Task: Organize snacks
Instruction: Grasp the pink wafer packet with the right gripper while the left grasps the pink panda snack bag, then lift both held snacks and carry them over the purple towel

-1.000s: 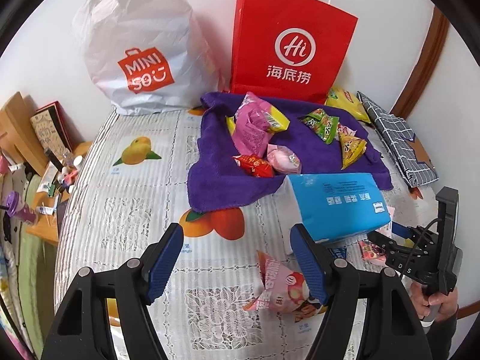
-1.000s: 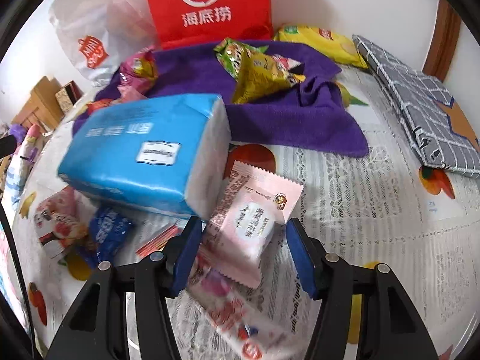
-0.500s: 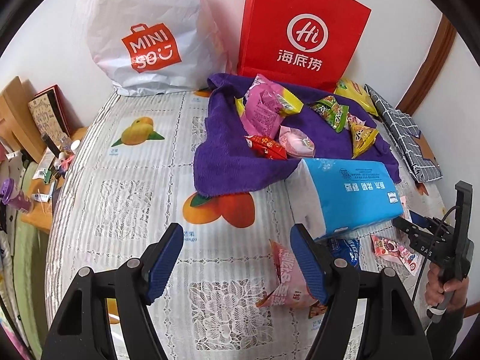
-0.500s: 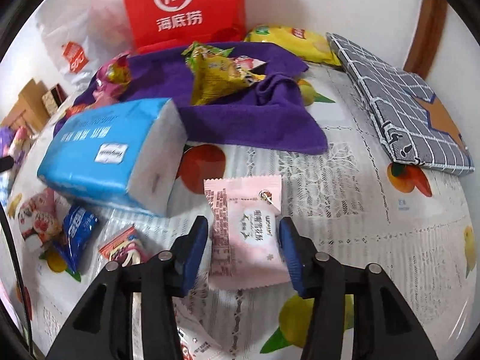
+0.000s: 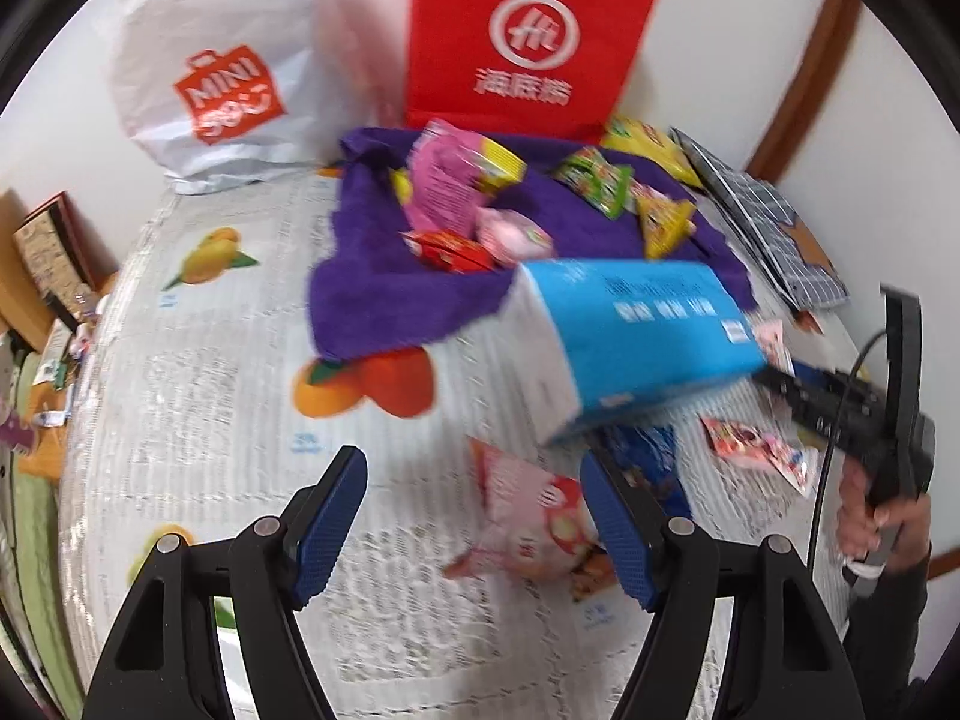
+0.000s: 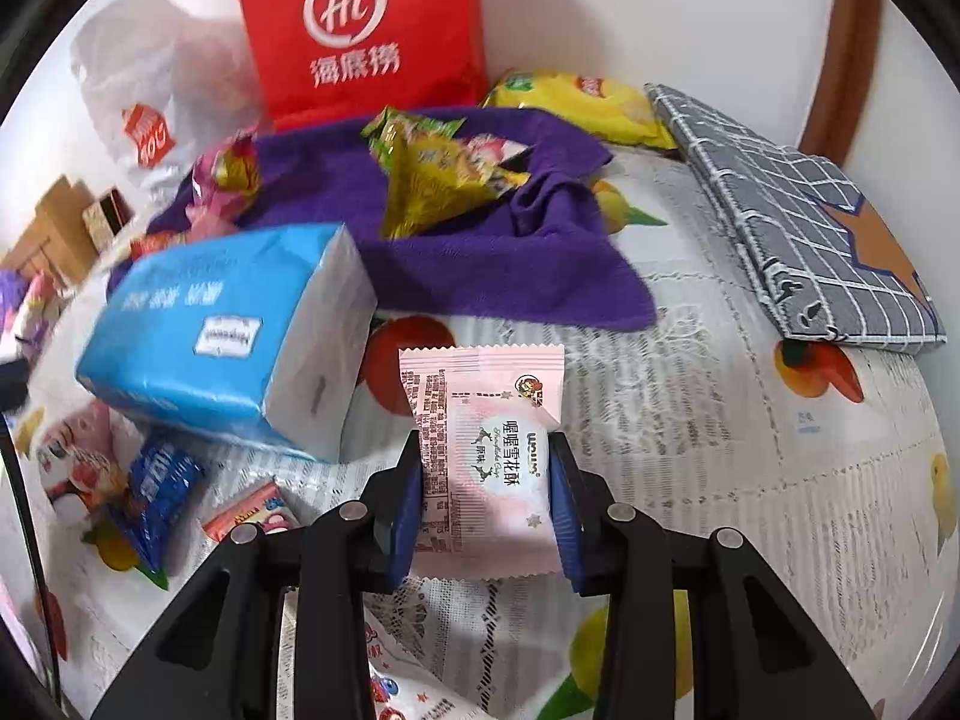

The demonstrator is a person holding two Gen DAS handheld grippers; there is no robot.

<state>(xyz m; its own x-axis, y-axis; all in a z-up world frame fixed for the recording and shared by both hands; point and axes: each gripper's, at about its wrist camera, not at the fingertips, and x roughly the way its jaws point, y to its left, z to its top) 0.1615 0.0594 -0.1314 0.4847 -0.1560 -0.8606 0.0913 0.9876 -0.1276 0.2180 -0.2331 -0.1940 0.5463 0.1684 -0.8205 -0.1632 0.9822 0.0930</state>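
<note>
Fruit-print tablecloth [image 6: 690,432] strewn with snacks. Right gripper [image 6: 486,495] clamps the pink snack packet [image 6: 486,420] between both fingers, beside the blue tissue pack [image 6: 228,336]. Left gripper [image 5: 474,516] gapes wide, holding nothing.

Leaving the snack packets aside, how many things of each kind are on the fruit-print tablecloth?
Shopping bags: 2 (white bag, red bag)
Purple towel: 1
Blue tissue pack: 1
Grey checked folded cloth: 1
Total: 5
</note>
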